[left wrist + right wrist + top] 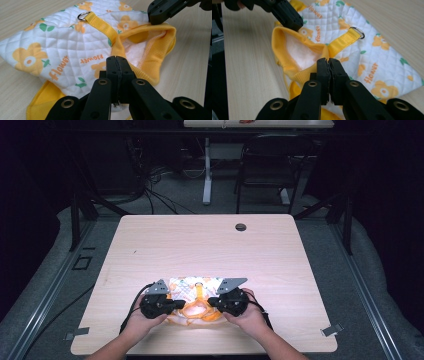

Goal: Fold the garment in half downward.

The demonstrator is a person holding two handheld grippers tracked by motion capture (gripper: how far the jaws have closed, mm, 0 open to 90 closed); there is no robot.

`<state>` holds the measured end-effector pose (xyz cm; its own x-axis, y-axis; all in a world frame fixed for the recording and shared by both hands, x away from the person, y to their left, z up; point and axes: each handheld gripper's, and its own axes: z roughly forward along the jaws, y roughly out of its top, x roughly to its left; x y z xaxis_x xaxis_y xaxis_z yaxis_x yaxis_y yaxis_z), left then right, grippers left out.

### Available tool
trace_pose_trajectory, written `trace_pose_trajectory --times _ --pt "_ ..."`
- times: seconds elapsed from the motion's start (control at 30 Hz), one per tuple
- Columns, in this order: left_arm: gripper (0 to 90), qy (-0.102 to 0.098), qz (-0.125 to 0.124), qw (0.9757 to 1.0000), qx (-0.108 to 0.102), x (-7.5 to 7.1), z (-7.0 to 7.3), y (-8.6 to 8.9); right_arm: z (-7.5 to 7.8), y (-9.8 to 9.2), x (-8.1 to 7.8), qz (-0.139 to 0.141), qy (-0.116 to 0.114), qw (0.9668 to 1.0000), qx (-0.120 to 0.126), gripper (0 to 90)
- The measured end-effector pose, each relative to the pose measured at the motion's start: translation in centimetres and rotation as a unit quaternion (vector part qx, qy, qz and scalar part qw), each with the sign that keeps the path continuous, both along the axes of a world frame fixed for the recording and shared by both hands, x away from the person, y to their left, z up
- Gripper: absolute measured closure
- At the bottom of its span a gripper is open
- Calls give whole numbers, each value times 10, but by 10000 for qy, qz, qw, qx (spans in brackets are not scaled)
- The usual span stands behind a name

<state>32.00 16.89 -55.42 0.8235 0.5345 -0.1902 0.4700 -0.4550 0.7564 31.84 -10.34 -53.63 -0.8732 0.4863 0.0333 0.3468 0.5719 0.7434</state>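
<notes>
A small quilted white vest (186, 285) printed with yellow flowers and the word "Flower" lies near the table's front edge. A yellow strap with a metal ring (81, 16) runs down its back to a yellow ribbed collar (160, 42). My left gripper (117, 58) is shut, with its tips pinching the near side of that collar. My right gripper (328, 60) is shut on the opposite side of the collar (280, 47). The two grippers face each other across the neck opening, the left gripper (181, 304) at the left and the right gripper (211, 301) at the right.
The light wooden table (200, 240) has a round cable hole (241, 227) near its far edge. Two metal clips (331, 330) sit at the front corners. Behind the table are a chair, cables and another desk in the dark.
</notes>
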Motion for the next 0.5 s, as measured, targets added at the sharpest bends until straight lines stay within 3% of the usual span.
trace_pose_trajectory --times 0.1,0.3,0.5 --pt "896 52 15 10000 -26 -3 -4 2 -8 0 -4 81 73 9998 -155 883" --pt "895 85 9 9999 55 -8 -14 6 -23 -5 -13 100 242 9994 -215 885" --pt "896 40 -53 9998 196 -14 -19 8 -32 -9 -18 -7 319 9995 -50 873"
